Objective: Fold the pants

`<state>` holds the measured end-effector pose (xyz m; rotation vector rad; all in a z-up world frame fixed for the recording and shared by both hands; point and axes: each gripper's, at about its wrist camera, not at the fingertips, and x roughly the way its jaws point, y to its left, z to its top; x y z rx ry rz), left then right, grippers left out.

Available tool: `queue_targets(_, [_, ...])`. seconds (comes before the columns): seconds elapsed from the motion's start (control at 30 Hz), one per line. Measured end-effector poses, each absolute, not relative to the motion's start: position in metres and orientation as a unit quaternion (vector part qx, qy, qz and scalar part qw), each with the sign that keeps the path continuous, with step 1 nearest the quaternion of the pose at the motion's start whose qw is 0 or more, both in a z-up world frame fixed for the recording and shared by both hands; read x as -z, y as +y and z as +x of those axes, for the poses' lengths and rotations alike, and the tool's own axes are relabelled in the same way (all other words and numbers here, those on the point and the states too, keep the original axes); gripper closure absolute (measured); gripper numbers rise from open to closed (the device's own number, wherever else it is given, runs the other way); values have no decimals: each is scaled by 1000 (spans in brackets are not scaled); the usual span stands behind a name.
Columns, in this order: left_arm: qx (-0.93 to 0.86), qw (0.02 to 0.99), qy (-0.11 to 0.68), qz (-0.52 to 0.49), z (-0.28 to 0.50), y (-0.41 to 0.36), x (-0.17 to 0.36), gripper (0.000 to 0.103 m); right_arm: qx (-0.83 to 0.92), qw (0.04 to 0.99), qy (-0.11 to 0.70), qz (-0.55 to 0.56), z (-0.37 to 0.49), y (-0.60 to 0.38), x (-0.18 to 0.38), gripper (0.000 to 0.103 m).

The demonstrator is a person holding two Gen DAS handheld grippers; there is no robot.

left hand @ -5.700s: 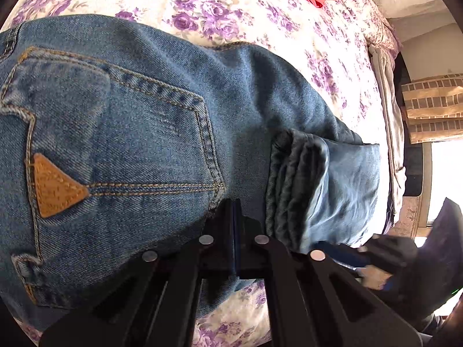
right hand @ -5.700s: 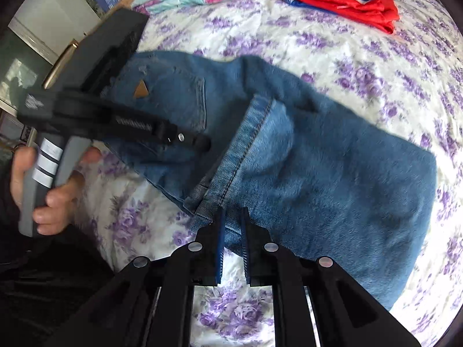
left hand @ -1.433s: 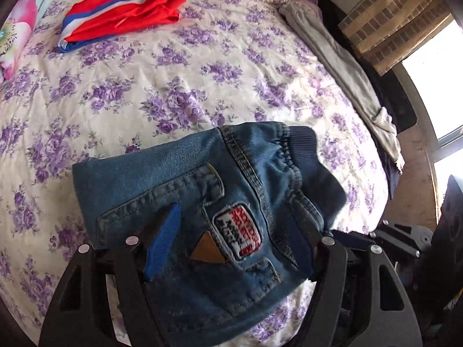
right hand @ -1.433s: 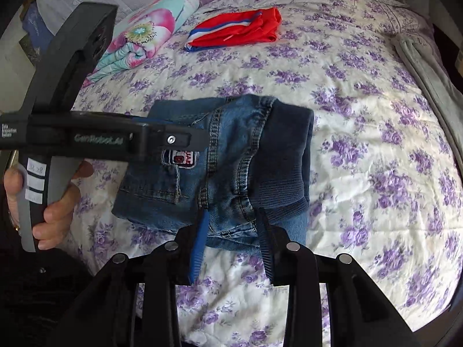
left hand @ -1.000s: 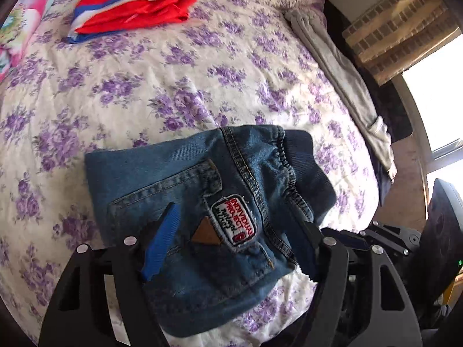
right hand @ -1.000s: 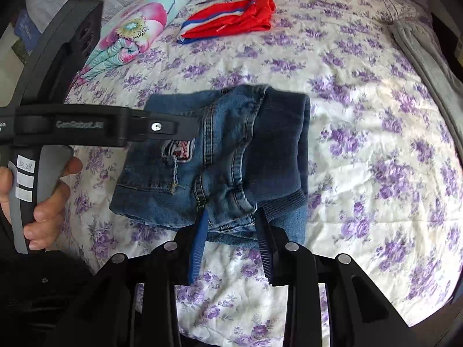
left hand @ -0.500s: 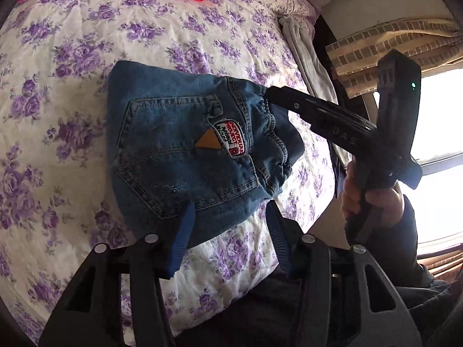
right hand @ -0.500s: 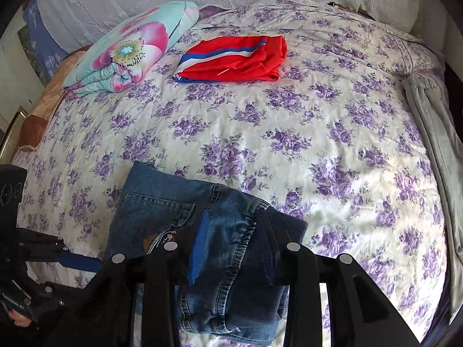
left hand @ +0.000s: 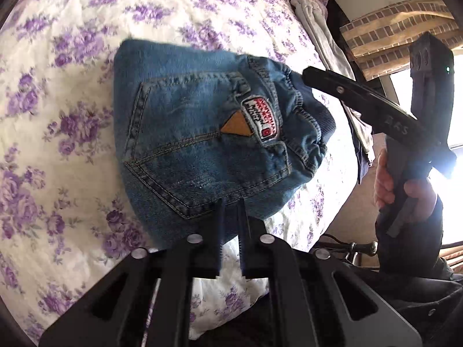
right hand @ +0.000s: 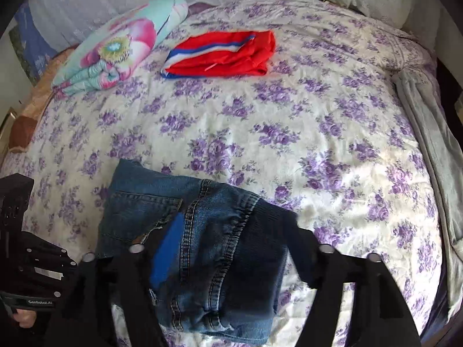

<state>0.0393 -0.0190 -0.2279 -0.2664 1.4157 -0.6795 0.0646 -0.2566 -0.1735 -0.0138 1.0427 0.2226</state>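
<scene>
Narrowed since earlier, left gripper (left hand: 230,211) fingers apparently pinch folded jeans (left hand: 202,144); right gripper (right hand: 231,240) fingers spread wide.

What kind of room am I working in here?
Most likely a bedroom: the folded jeans lie on a bed with a purple-flowered bedspread, a floral pillow sits near its head, and a curtained window is beside it.

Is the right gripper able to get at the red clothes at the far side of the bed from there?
Probably yes. The right gripper is open above the folded jeans, and only bare bedspread lies before the red clothes.
</scene>
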Motion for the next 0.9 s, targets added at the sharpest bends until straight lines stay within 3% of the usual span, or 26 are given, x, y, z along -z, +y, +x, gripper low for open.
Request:
queue_targets(0.07, [293, 727, 609, -122, 38, -9, 209, 32, -99, 863, 493, 44, 48, -281, 167, 10])
queue_targets(0.13, [273, 757, 578, -135, 37, 7, 191, 17, -96, 853, 503, 107, 32, -304, 173, 9])
queue_targets(0.37, [224, 756, 595, -154, 51, 31, 198, 17, -103, 807, 520, 259, 2, -331, 227, 9])
queue_targets(0.67, [219, 743, 613, -156, 46, 36, 206, 17, -82, 810, 539, 215, 17, -308, 261, 9])
queue_targets(0.9, [212, 742, 615, -162, 43, 37, 208, 17, -119, 748, 569, 320, 20, -321, 296, 3])
